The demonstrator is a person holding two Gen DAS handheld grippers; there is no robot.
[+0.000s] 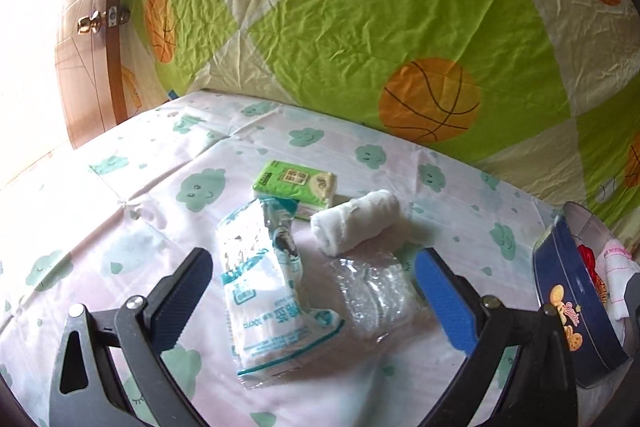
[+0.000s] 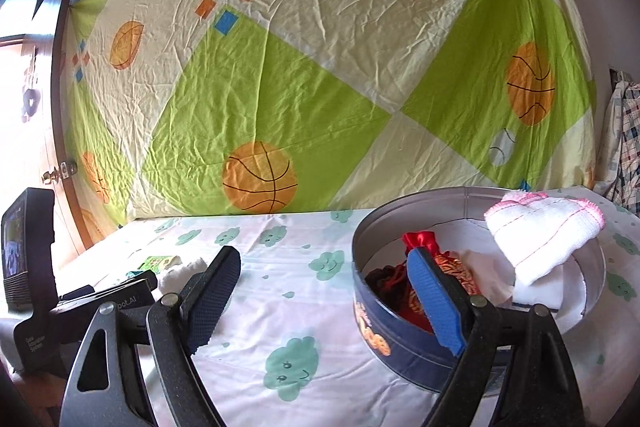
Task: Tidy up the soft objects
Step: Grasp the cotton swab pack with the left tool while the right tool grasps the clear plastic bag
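Nearest, the left claw point(image 1: 314, 301) stands wide open, nothing pinched, its jaws either side of two things on the desk point(image 1: 132, 227): a plastic pack point(image 1: 260, 291) of white pads with teal print I can't read, and beside it a clear crinkled wrap point(image 1: 372, 295) whose contents are hard to make out. Just beyond lies a white rolled cloth point(image 1: 358, 221), and behind that a green tissue pack point(image 1: 296, 183), its near edge partly covered by the plastic pack. The right claw point(image 2: 324, 301) is open too and holds nothing; its blue-padded finger point(image 2: 436, 299) sits in front of the round tin point(image 2: 400, 343), hiding part of the inside. In the tin, a red satin pouch point(image 2: 420, 241) shows above that finger, with a dark red bundle point(image 2: 386, 277) to its left that is too shadowed to identify, and white cloth point(image 2: 540, 291) over the bottom. A white knitted cloth point(image 2: 544, 227) with pink edging drapes over the tin's far rim, half in, half out. From the left claw's view the tin is cut off at the right edge. At the far left of the right claw's view, the other claw's body with its small screen point(image 2: 24, 247) blocks most of the loose items. Behind everything hangs a wrinkled green and cream sheet point(image 2: 320, 67) printed with basketballs, and a wooden door point(image 1: 88, 67) stands washed out by glare.
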